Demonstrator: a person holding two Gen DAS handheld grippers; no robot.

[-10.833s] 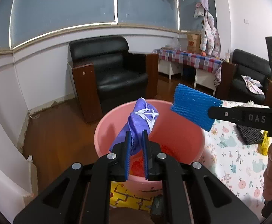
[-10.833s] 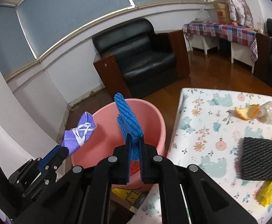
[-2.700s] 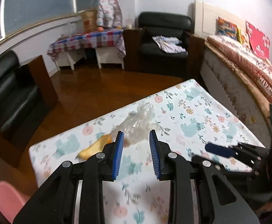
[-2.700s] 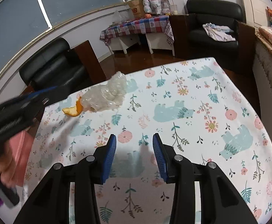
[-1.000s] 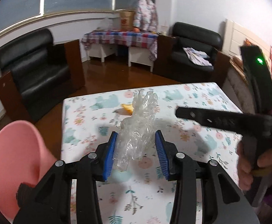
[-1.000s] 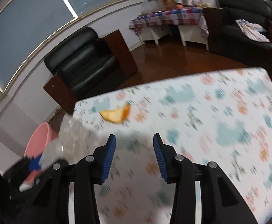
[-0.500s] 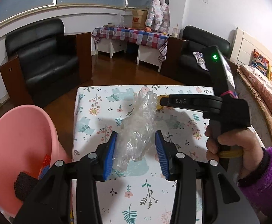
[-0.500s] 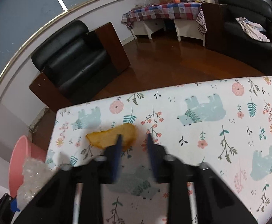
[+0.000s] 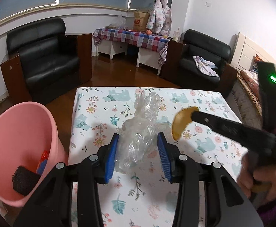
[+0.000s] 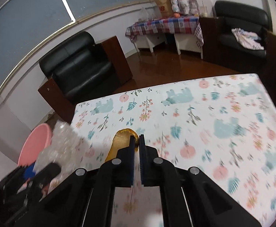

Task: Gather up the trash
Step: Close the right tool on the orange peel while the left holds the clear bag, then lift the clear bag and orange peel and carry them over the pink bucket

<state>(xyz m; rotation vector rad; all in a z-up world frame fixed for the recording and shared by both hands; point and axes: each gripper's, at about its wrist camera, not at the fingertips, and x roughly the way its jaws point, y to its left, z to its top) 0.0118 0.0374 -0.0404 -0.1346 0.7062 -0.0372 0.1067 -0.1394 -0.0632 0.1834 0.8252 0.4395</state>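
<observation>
My left gripper [image 9: 138, 140] is shut on a crumpled clear plastic wrap [image 9: 141, 124], held above the floral tablecloth [image 9: 103, 113]. The wrap [image 10: 62, 143] also shows at the lower left of the right wrist view, blurred. My right gripper [image 10: 137, 140] is shut on an orange peel [image 10: 120, 141], lifted off the cloth. In the left wrist view that peel [image 9: 181, 123] hangs from the right gripper's tip [image 9: 193, 113], to the right of the wrap. A pink bucket [image 9: 18, 124] stands on the floor at the table's left edge, with a black mesh pad [image 9: 24, 179] and other trash inside.
A black armchair [image 9: 47, 62] stands behind the bucket and a second one [image 9: 202, 62] at the far right. A low table with a checked cloth [image 9: 132, 36] lines the back wall. A hand in a purple sleeve [image 9: 266, 185] holds the right gripper. The floor is dark wood.
My right gripper has shut on the orange peel and lifted it off the cloth. The left gripper still holds the plastic wrap in about the same place.
</observation>
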